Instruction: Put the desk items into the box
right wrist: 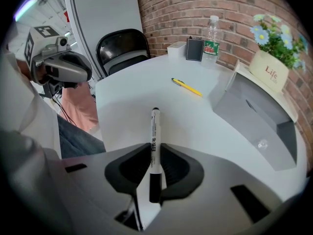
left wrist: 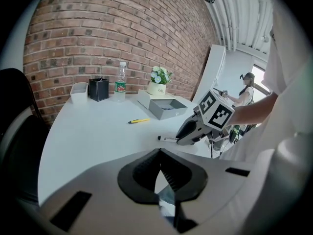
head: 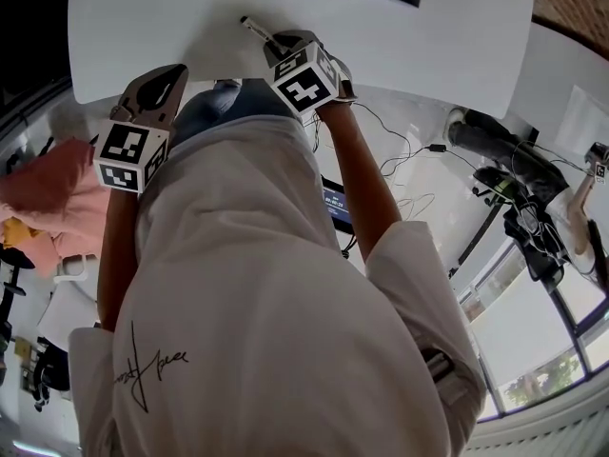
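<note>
Low centre, a white marker (right wrist: 154,136) with black ends and black print. Upper centre, a yellow pen (right wrist: 186,87) on the white table (right wrist: 127,97). At right, a grey box (right wrist: 254,116). Along the top, a red-brown brick-patterned wall (right wrist: 195,9).

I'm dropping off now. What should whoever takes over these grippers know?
Right gripper: shut on the white marker, at the near edge of the table.
Left gripper: fingers together, nothing between them, held off the table edge.
Yellow pen lies mid-table. The open grey box stands by the flower pot.
Done: marker gripped.
Left: put the marker in the box, then the yellow pen.
</note>
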`<action>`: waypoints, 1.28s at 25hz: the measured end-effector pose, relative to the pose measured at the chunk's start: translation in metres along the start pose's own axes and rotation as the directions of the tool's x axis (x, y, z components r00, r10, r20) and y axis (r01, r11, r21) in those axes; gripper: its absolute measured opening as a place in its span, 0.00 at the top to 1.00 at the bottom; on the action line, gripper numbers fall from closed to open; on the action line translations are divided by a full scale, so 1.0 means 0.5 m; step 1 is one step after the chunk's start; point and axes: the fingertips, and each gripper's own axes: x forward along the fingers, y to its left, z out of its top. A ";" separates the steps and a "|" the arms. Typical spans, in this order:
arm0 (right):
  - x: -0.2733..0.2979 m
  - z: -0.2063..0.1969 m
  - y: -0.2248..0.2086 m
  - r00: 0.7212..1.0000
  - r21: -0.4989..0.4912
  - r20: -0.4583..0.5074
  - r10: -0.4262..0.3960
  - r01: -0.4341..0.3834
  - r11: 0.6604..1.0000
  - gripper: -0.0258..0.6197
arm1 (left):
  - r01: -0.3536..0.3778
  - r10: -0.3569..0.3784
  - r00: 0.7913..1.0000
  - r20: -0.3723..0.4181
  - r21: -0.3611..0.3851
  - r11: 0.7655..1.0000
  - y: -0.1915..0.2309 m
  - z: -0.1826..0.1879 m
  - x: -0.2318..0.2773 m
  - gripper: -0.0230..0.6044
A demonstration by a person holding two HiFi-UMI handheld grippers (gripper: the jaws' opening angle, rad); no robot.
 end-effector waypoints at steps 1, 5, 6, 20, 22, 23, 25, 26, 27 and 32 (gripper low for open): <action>0.000 0.001 -0.001 1.000 0.005 0.002 0.001 -0.001 1.000 0.83 | 0.000 0.000 1.000 0.000 -0.001 1.000 0.002 0.000 0.001 0.95; -0.007 0.009 -0.007 1.000 0.018 0.014 -0.002 0.002 1.000 0.83 | 0.006 -0.006 1.000 0.000 -0.006 1.000 0.004 0.001 0.007 0.95; -0.011 0.012 -0.011 1.000 0.020 0.018 -0.003 0.003 1.000 0.83 | 0.009 -0.009 1.000 0.001 -0.006 1.000 0.003 0.004 0.010 0.95; -0.046 0.033 -0.030 0.999 0.038 0.052 -0.007 0.005 0.999 0.83 | 0.031 -0.031 0.999 0.015 0.010 0.999 0.010 0.037 0.037 0.95; -0.052 0.034 -0.031 0.999 0.040 0.054 -0.006 0.004 0.999 0.83 | 0.033 -0.033 0.999 0.014 0.009 0.999 0.012 0.038 0.039 0.95; -0.057 0.036 -0.030 0.998 0.041 0.055 -0.007 0.005 0.999 0.83 | 0.034 -0.034 0.999 0.013 0.008 0.999 0.012 0.039 0.039 0.95; -0.067 0.039 -0.030 0.998 0.045 0.059 -0.009 0.006 0.999 0.83 | 0.035 -0.035 0.999 0.015 0.008 0.999 0.012 0.040 0.038 0.95; -0.072 0.040 -0.030 0.998 0.045 0.059 -0.011 0.008 0.999 0.83 | 0.036 -0.036 0.999 0.017 0.008 0.999 0.012 0.041 0.038 0.95; -0.076 0.040 -0.031 0.998 0.045 0.060 -0.013 0.010 0.999 0.83 | 0.037 -0.037 0.999 0.017 0.007 0.999 0.012 0.042 0.038 0.95; -0.088 0.043 -0.033 0.998 0.036 0.068 -0.017 0.014 0.999 0.83 | 0.045 -0.044 0.999 0.020 -0.009 0.999 0.020 0.039 0.040 0.95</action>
